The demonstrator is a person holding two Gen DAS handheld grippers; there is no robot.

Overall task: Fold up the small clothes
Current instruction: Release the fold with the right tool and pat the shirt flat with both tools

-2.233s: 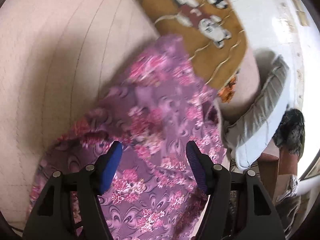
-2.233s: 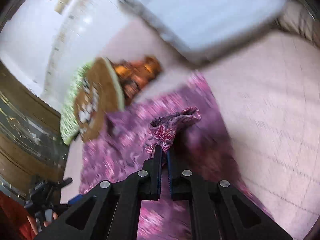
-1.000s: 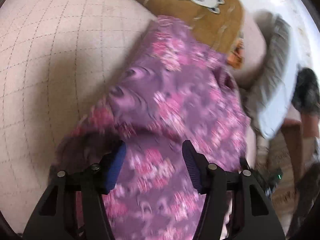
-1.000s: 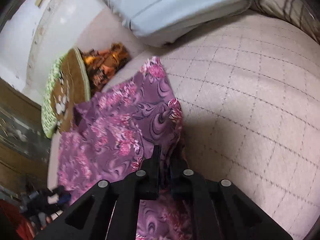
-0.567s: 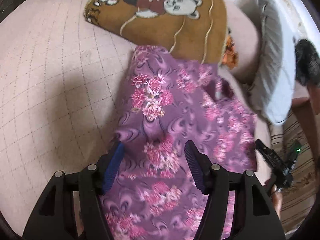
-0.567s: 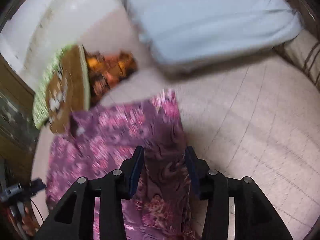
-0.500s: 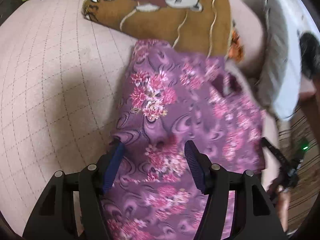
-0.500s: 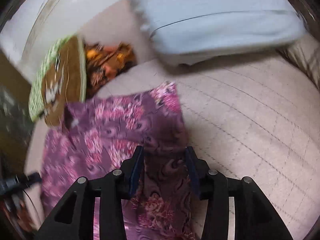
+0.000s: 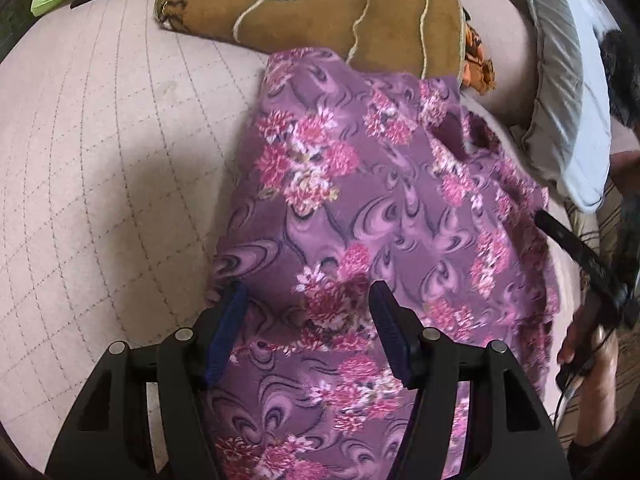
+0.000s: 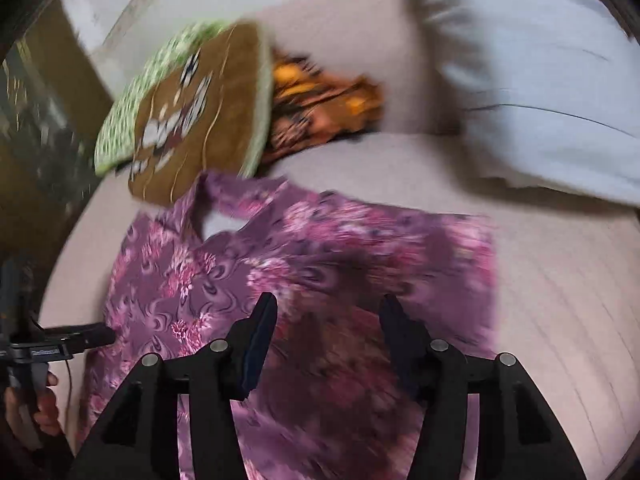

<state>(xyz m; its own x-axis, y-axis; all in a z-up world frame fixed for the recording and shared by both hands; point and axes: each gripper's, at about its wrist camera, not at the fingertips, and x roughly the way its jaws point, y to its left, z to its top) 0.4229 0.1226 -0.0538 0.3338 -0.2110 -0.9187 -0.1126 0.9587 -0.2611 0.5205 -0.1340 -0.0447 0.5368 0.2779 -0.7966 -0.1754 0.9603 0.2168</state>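
Right claw (image 10: pixel 324 332) has just been opening, jaws now spread, nothing pinched; the purple floral garment (image 9: pixel 380 208) it gripped a second ago lies dropped on the quilted bed (image 9: pixel 100 184), so one fold looks done. Left claw (image 9: pixel 308 320) spread, hovering over the hem at 6 o'clock. Count: one garment, two claws, one brown bear-print blanket (image 9: pixel 320 12) at 12 o'clock.

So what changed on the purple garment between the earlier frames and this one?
The right gripper let go: earlier it was shut on a raised fold of the purple floral garment, and its jaws have just been opening, with nothing pinched between them. The fold now lies flat on the quilted bed cover. The left gripper stayed open above the cloth. The brown teddy blanket stayed in place.
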